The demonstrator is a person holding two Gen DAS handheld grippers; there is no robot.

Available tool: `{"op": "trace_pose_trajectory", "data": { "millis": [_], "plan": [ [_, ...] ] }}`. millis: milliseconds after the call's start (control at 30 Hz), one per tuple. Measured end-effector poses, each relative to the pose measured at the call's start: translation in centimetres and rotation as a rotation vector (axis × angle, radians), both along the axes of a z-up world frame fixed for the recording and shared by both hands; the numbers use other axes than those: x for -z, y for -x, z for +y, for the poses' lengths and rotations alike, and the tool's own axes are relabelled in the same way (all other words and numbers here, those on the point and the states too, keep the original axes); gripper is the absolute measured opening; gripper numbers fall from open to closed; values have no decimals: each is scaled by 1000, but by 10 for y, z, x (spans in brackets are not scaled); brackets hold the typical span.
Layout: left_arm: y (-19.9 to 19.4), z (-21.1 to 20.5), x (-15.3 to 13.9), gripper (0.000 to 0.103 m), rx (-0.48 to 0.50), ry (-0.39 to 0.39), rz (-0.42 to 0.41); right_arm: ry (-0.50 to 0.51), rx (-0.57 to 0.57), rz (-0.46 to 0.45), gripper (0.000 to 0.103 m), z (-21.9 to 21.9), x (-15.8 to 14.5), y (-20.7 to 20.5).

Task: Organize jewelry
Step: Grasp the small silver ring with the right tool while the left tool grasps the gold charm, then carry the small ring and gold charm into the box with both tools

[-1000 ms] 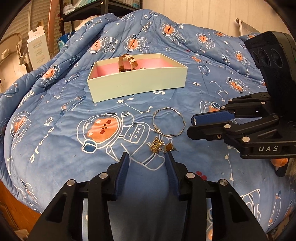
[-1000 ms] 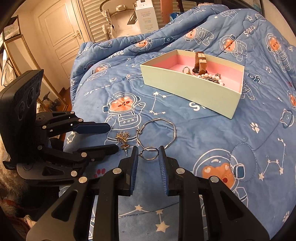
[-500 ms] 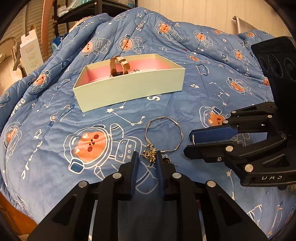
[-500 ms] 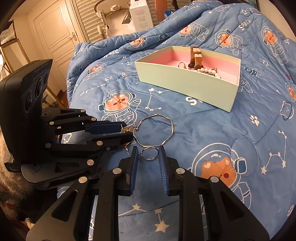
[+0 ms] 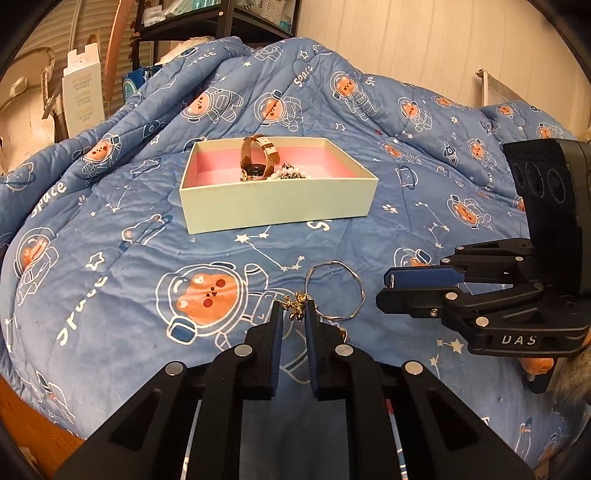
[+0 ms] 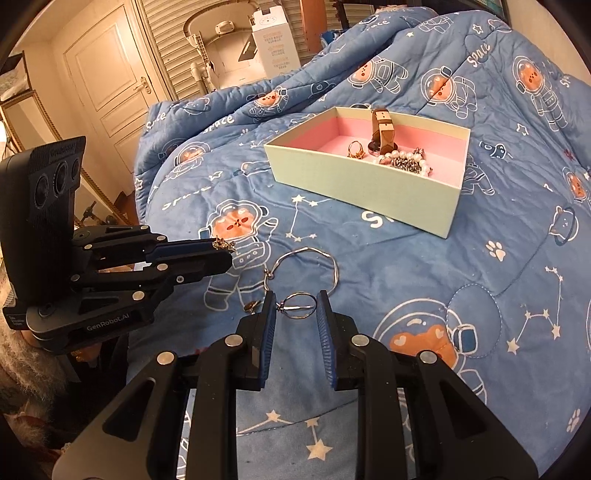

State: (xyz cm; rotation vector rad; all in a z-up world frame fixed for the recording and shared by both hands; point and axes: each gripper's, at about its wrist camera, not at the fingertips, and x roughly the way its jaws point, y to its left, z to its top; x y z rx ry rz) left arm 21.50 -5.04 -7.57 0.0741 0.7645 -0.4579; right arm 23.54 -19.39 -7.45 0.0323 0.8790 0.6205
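Left wrist view shows a small gold earring (image 5: 294,305) pinched between the closed tips of the left gripper (image 5: 294,314), lifted off the blue quilt (image 5: 110,258). Just beside it, the right gripper (image 6: 296,308) clasps a silver ring (image 6: 297,305). A wire bangle (image 6: 301,267) lies on the quilt between them. Farther off sits the pink-lined box (image 6: 369,184), holding a watch (image 6: 382,131) and pearls (image 6: 406,160).

An open box (image 5: 277,206) sits on the bed quilt (image 5: 110,266), with a watch (image 6: 382,129), a ring (image 6: 355,149) and a pearl bracelet (image 6: 408,160) inside it. Nearer the cameras, a wire bangle (image 6: 301,267) lies on the quilt. A small earring (image 6: 253,305) lies just left of the bangle's near end, and a shelf (image 5: 207,22) stands behind the bed.
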Motion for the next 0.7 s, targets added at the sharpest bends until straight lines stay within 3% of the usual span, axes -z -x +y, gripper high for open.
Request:
{"op": "trace_pose_trajectory", "data": {
  "millis": [233, 500, 700],
  "plan": [
    [-13, 11, -23, 11, -19, 30, -27, -5, -6, -43, 23, 2, -24, -12],
    [-47, 14, -59, 11, -22, 66, -72, -28, -13, -76, 23, -1, -57, -51],
    [-91, 6, -70, 11, 5, 53, -38, 20, 8, -71, 23, -6, -65, -95]
  ]
}}
